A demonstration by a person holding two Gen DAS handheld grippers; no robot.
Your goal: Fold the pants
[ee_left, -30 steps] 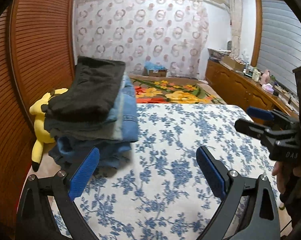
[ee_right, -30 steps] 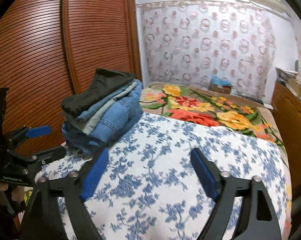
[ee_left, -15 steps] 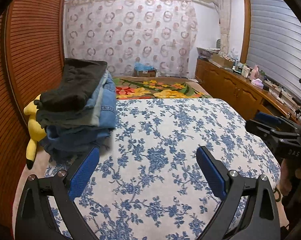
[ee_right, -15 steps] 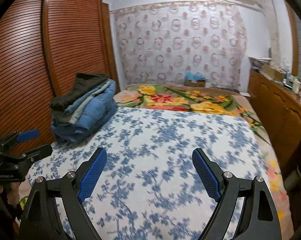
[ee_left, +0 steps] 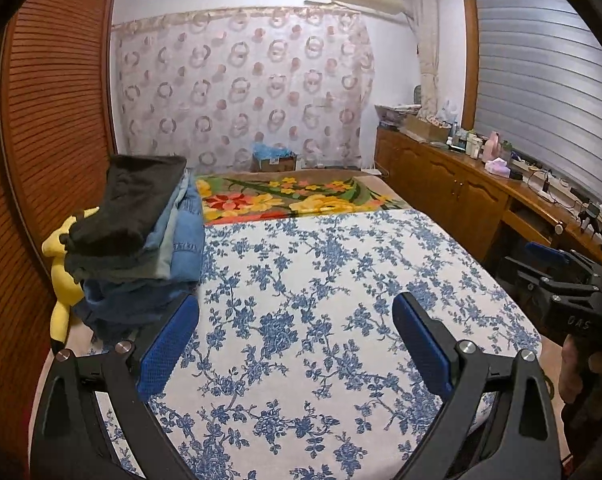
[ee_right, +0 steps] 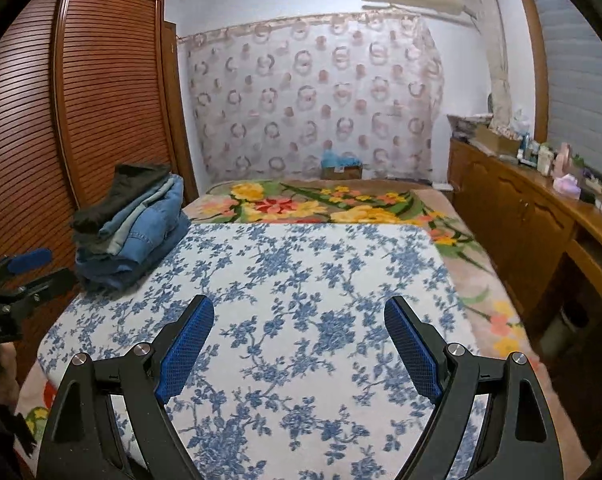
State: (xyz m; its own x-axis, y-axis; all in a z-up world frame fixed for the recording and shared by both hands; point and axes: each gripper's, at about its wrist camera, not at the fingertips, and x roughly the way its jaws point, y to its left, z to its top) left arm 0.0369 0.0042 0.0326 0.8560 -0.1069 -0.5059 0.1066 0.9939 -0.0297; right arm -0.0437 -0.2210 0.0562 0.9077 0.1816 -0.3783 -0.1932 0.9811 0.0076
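Note:
A stack of folded pants (ee_left: 141, 236) sits at the left edge of the bed, dark trousers on top and blue jeans below; the right wrist view shows the same stack (ee_right: 133, 224) at the far left. My left gripper (ee_left: 297, 316) is open above the blue-flowered sheet (ee_left: 301, 280), nothing between its blue pads, the stack just beyond its left finger. My right gripper (ee_right: 299, 320) is open too, over the sheet (ee_right: 301, 272), well right of the stack. Each gripper also shows at the edge of the other's view.
A yellow plush toy (ee_left: 63, 280) lies behind the stack against the slatted wooden wardrobe (ee_left: 41, 160). A flowered blanket (ee_left: 301, 196) covers the far end of the bed. A wooden counter (ee_left: 481, 184) with bottles runs along the right wall. A cardboard box (ee_left: 275, 160) stands by the curtain.
Both grippers have pulled back from the stack of pants, which now looks smaller and farther off. Both views have swung right, showing more of the sheet and the counter. Jaws stayed open.

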